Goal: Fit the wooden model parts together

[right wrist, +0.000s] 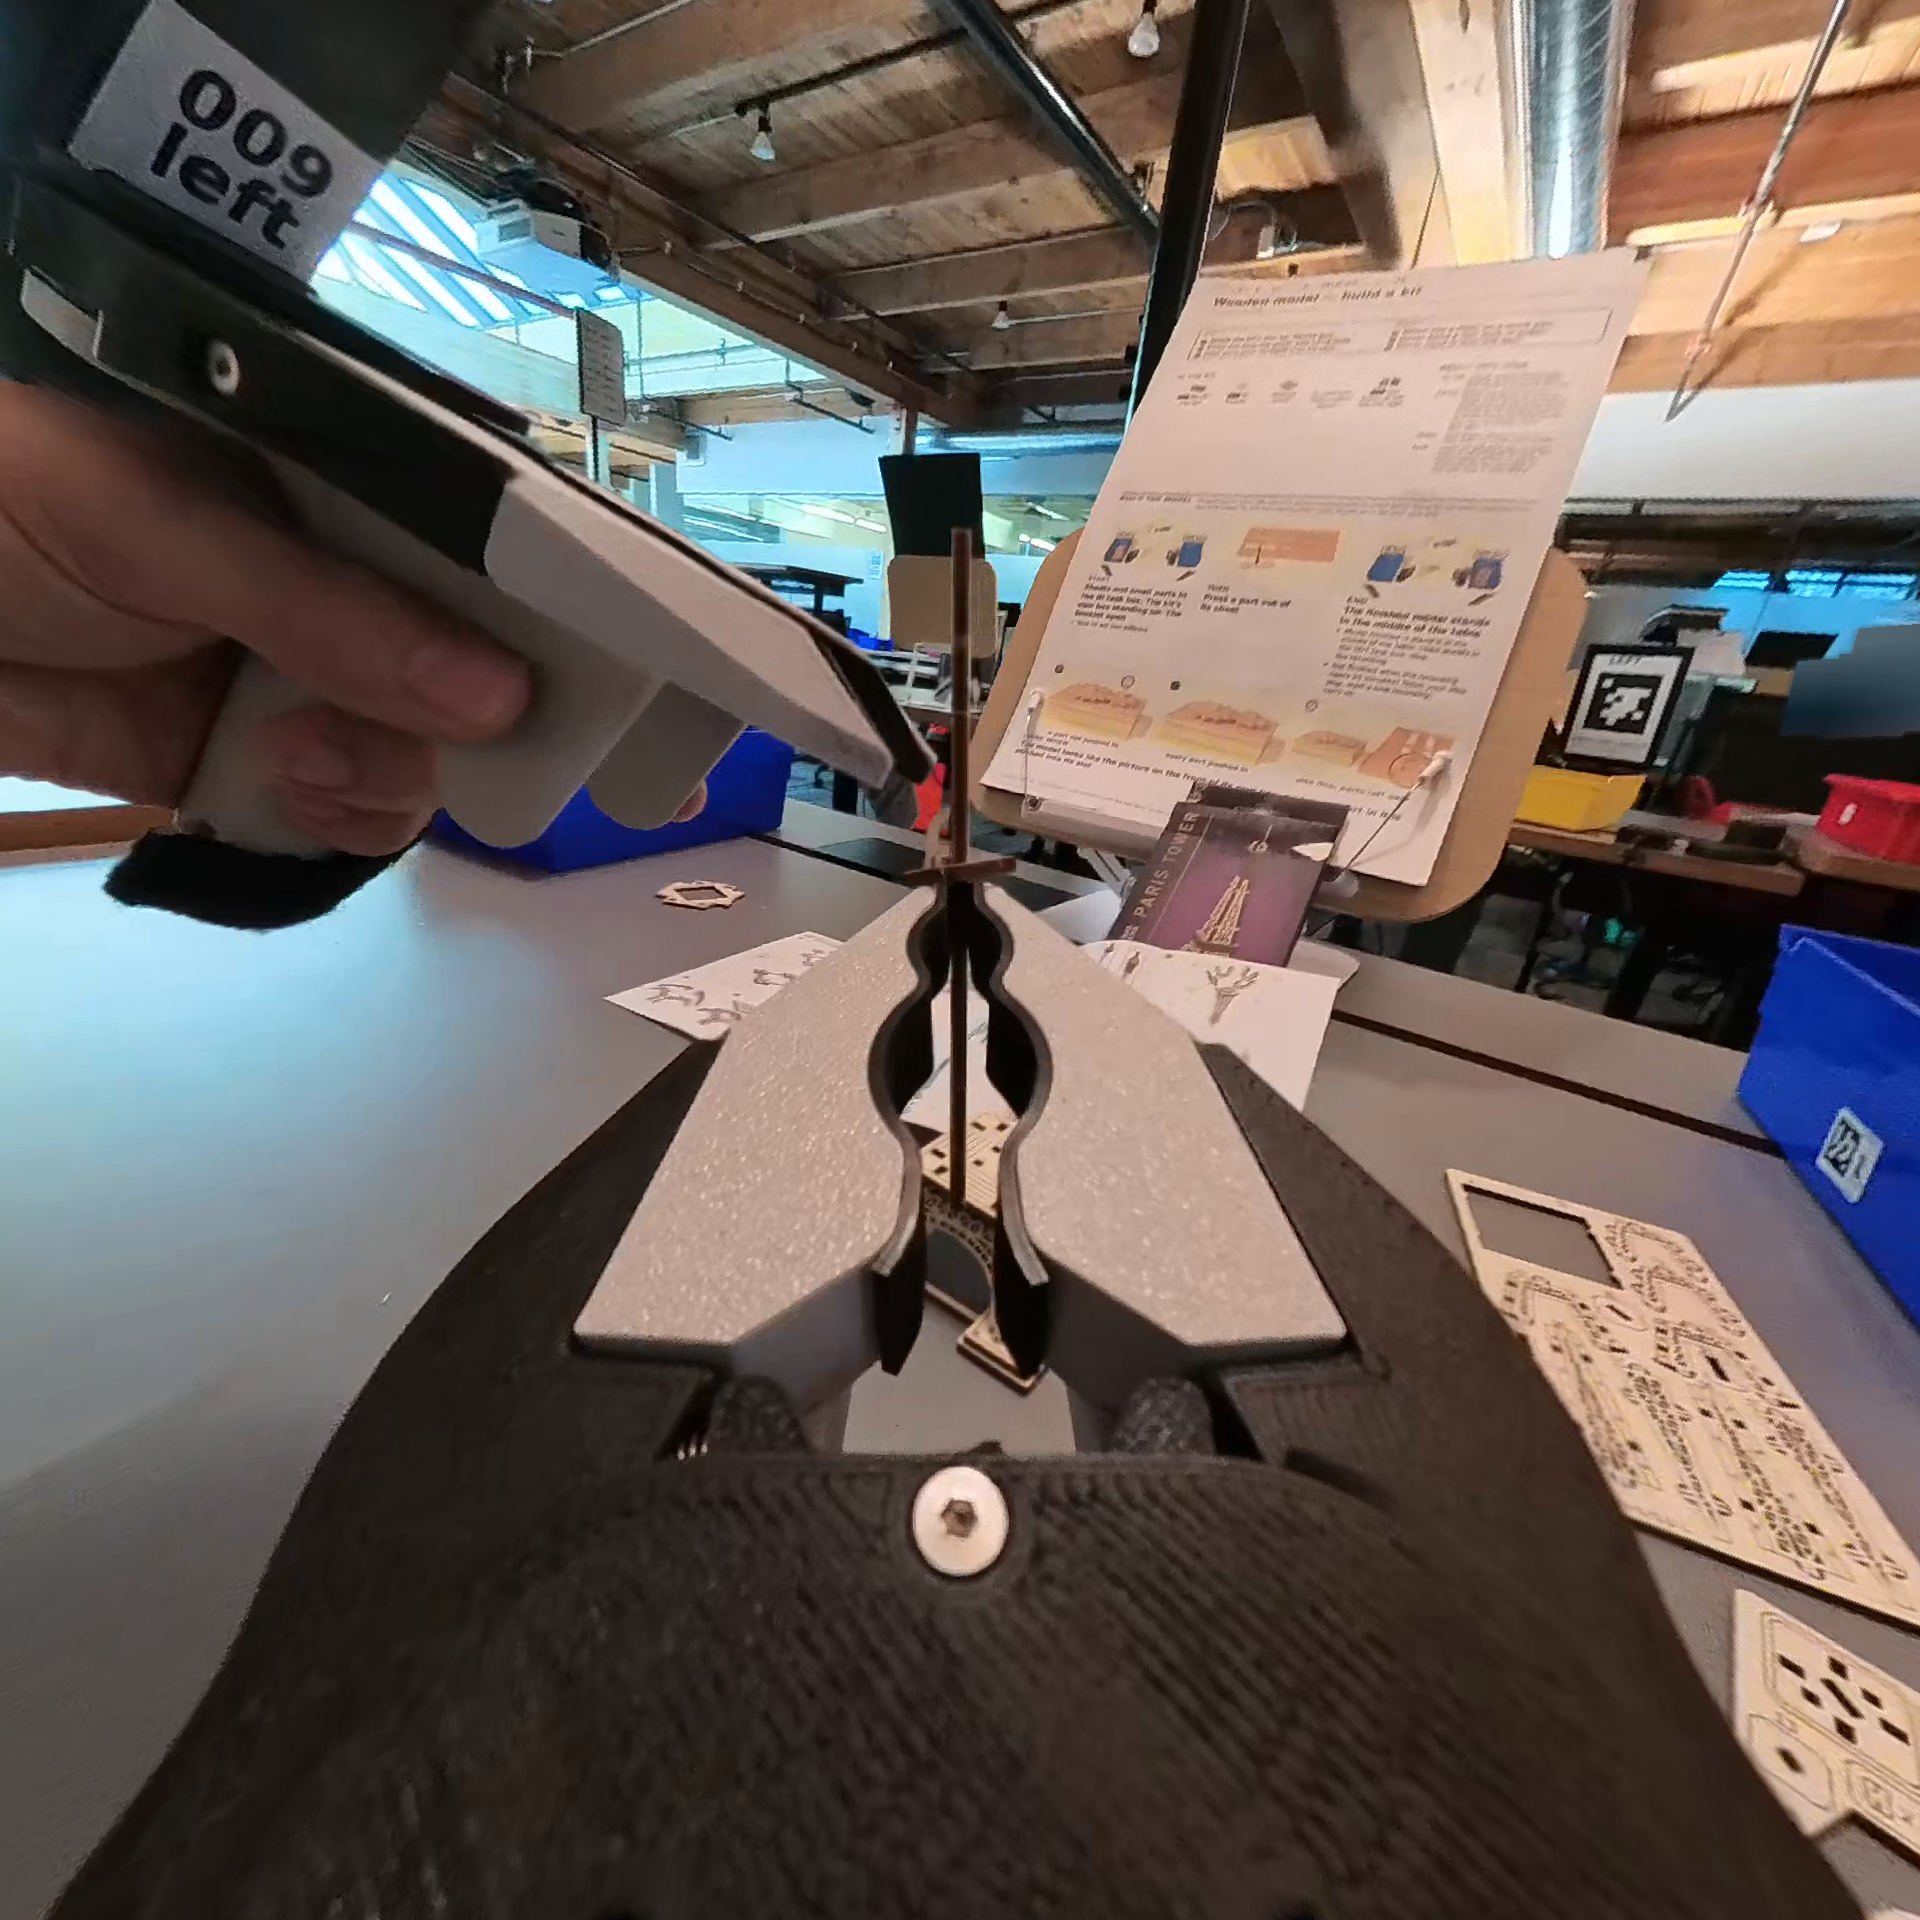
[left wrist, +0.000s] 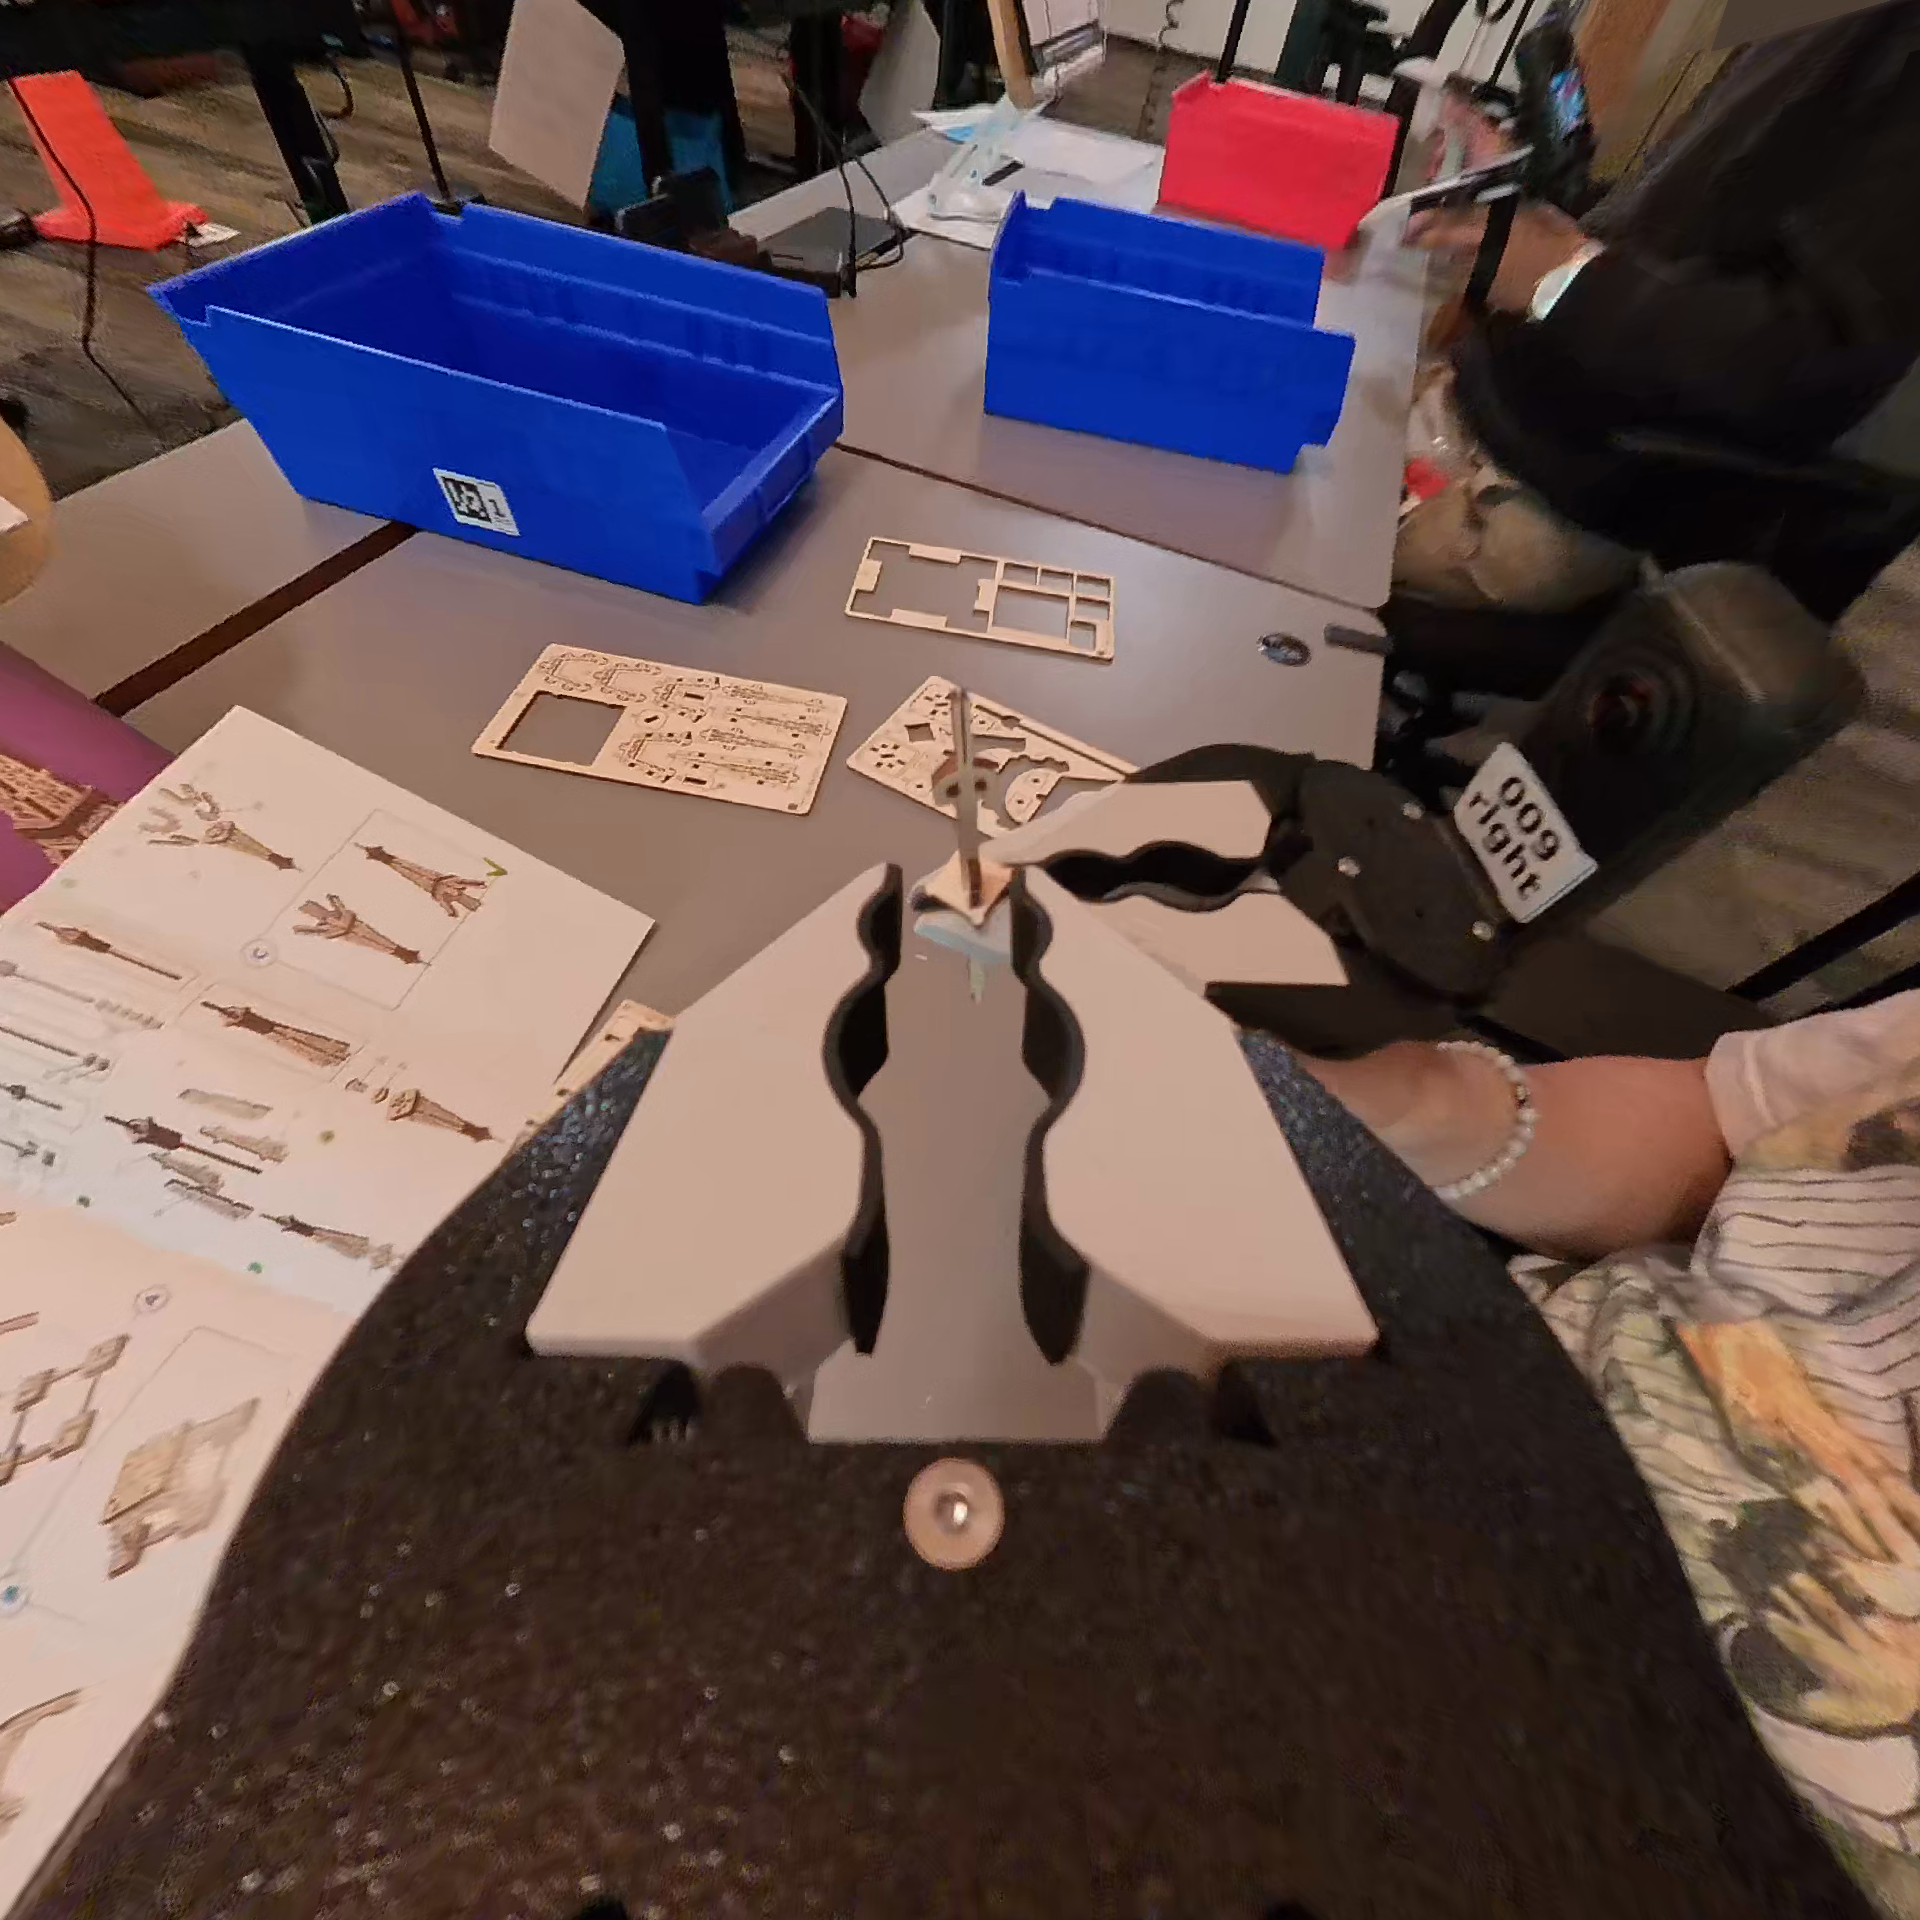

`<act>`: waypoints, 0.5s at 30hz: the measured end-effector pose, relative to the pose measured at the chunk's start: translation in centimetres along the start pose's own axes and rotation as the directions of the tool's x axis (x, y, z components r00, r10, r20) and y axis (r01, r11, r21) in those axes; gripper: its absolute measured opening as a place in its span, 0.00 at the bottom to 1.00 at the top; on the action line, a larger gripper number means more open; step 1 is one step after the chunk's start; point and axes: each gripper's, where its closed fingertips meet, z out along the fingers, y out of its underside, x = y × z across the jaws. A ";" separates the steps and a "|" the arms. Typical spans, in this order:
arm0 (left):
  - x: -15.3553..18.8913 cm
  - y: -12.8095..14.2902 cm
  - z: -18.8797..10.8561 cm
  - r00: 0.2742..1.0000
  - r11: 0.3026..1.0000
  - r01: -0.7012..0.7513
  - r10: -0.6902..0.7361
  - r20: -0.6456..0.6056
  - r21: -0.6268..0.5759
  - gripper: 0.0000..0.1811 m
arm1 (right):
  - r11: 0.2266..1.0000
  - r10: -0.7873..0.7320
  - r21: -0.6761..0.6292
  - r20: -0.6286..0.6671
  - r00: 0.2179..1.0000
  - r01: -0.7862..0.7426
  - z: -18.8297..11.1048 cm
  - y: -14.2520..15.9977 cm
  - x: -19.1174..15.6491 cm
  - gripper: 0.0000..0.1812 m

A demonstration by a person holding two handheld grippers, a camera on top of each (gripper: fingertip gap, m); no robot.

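Across the grey table [left wrist: 1091, 499], usual kit-build sprawl. Biggest stuff first: two blue bins parked along the far side, well clear of the work, one far left [left wrist: 499, 416] and one far right [left wrist: 1153, 343]. Instruction sheet [left wrist: 260, 1039] spread flat at near left, presumably for quick glances mid-build. Wooden part sheets [left wrist: 665, 727] lying between the bins and the work spot, within easy reach.

Then the tools. Right gripper [right wrist: 958, 904] set low on the right side, jaws closed down to a sliver around the thin spire [right wrist: 961, 675] of the little tower model [right wrist: 961, 1216], with the tower's lattice legs down between the fingers. Guessing a steadying hold, to stop such a spindly thing tipping or flexing. Left gripper [left wrist: 953, 904] angled down from above, jaws parted a fair way, straddling the spire rather than pinching it, nothing clamped as far as visible. Probably spread on purpose, for clearance around the spire and an even push on both sides.

Smallest bit: small square piece [left wrist: 966, 885] threaded on the spire, sitting just above the right gripper's tips and between the left one's. Can't tell about actual contact with the left pads. Looks like mid-step on seating that piece lower down. Calls for a gentle, dead-straight push, otherwise risk of a bent or snapped spire.
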 end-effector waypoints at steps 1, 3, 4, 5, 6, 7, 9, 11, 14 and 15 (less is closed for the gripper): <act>0.1 0.1 0.1 1.000 1.000 0.015 -0.015 -0.009 -0.004 0.10 | 1.000 0.007 -0.007 0.005 1.000 -0.007 0.1 0.2 -0.1 0.00; 0.1 0.5 0.4 1.000 0.999 0.024 -0.024 -0.007 -0.034 0.10 | 1.000 0.007 -0.015 0.007 1.000 -0.007 0.1 0.3 -0.1 0.00; 0.0 0.8 0.5 1.000 0.999 0.018 -0.018 -0.002 -0.048 0.10 | 1.000 0.004 -0.022 0.006 1.000 -0.003 0.2 0.4 -0.2 0.00; 0.0 0.9 0.7 1.000 0.998 0.011 -0.011 0.003 -0.057 0.10 | 1.000 0.000 -0.030 0.007 1.000 0.000 0.2 0.5 -0.2 0.00; 0.0 1.0 0.8 1.000 0.998 0.007 -0.007 0.004 -0.060 0.09 | 0.999 -0.005 -0.034 0.009 1.000 0.005 0.2 0.6 -0.3 0.00; 0.0 0.9 0.9 1.000 0.998 0.012 -0.012 0.003 -0.055 0.09 | 0.999 -0.009 -0.037 0.010 1.000 0.010 0.2 0.6 -0.4 0.00; -0.1 0.6 1.1 0.999 0.999 0.038 -0.038 0.001 -0.036 0.05 | 0.999 -0.014 -0.050 0.021 1.000 0.016 0.3 0.7 -0.6 0.00; -0.2 0.5 1.1 0.997 0.997 0.077 -0.077 -0.019 -0.024 0.01 | 0.999 -0.019 -0.048 0.020 1.000 0.020 0.4 0.7 -0.7 0.00; -0.6 0.4 0.9 0.981 0.982 0.188 -0.188 -0.048 -0.005 0.00 | 0.998 -0.037 -0.049 0.011 0.999 0.037 0.5 0.8 -0.5 0.01; -0.7 0.3 0.9 0.972 0.974 0.227 -0.227 -0.066 0.001 0.00 | 0.997 -0.050 -0.060 -0.002 0.999 0.050 0.5 1.1 -0.3 0.04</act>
